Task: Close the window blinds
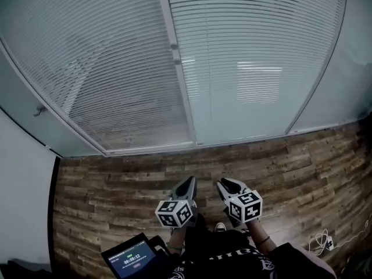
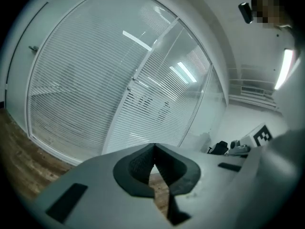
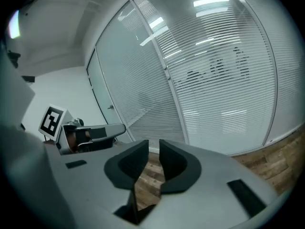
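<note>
White slatted blinds (image 1: 116,80) hang behind two glass panes, with a pale upright frame (image 1: 181,92) between them. A small knob (image 1: 174,48) sits on that frame, and shows as the knob (image 2: 133,80) in the left gripper view. Both grippers are held low over the wooden floor, well short of the glass. My left gripper (image 1: 187,185) is shut with nothing in it, its tips meeting (image 2: 154,147). My right gripper (image 1: 226,186) stands beside it, its jaws a narrow gap apart and empty (image 3: 153,144).
A dark device with a lit screen (image 1: 132,257) is at the bottom left. A white cable and plug (image 1: 322,240) lie on the plank floor (image 1: 116,185) at the right. A white wall (image 1: 23,190) closes the left side, with a handle (image 1: 39,110) above it.
</note>
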`<action>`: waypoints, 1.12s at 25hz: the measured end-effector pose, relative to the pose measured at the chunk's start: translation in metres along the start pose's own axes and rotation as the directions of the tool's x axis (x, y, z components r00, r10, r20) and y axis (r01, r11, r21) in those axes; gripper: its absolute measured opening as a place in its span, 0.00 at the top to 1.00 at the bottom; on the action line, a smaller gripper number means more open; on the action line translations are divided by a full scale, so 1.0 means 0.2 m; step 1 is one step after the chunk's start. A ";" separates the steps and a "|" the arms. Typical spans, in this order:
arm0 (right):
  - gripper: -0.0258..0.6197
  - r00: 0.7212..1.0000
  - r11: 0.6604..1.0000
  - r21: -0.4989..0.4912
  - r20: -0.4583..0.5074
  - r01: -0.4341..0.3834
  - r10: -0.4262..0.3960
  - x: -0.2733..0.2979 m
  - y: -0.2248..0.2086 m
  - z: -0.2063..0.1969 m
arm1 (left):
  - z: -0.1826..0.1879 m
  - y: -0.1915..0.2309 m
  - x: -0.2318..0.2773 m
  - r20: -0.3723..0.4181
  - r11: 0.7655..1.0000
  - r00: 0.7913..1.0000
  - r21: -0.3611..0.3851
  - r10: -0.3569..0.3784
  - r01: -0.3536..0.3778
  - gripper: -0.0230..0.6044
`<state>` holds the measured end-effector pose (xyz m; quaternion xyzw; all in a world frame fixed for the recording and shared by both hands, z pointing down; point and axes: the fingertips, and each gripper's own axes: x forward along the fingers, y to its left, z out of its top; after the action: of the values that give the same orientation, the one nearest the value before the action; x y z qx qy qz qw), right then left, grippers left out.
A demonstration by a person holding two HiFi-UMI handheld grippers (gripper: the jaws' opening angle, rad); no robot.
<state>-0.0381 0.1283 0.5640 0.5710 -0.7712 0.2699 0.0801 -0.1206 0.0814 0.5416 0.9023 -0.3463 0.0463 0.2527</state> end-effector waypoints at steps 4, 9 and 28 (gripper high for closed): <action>0.83 1.000 0.999 0.022 -0.001 -0.026 0.026 -0.17 0.04 -0.14 | -0.16 -0.17 -0.15 -0.020 1.000 1.000 0.009 0.018 -0.018 0.96; 0.83 0.999 0.999 0.021 0.016 -0.048 0.047 -0.30 0.14 -0.21 | -0.23 -0.27 -0.31 -0.026 0.999 0.999 0.028 0.020 -0.019 0.96; 0.83 0.997 0.998 0.062 0.077 0.024 -0.029 -0.47 0.85 -0.51 | -0.35 -0.12 -1.07 -0.028 0.996 0.998 0.061 -0.064 0.066 0.96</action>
<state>-0.1815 0.2935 0.5542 0.5934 -0.7575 0.2697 0.0364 -0.2598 0.2589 0.5360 0.9198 -0.3117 0.0607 0.2304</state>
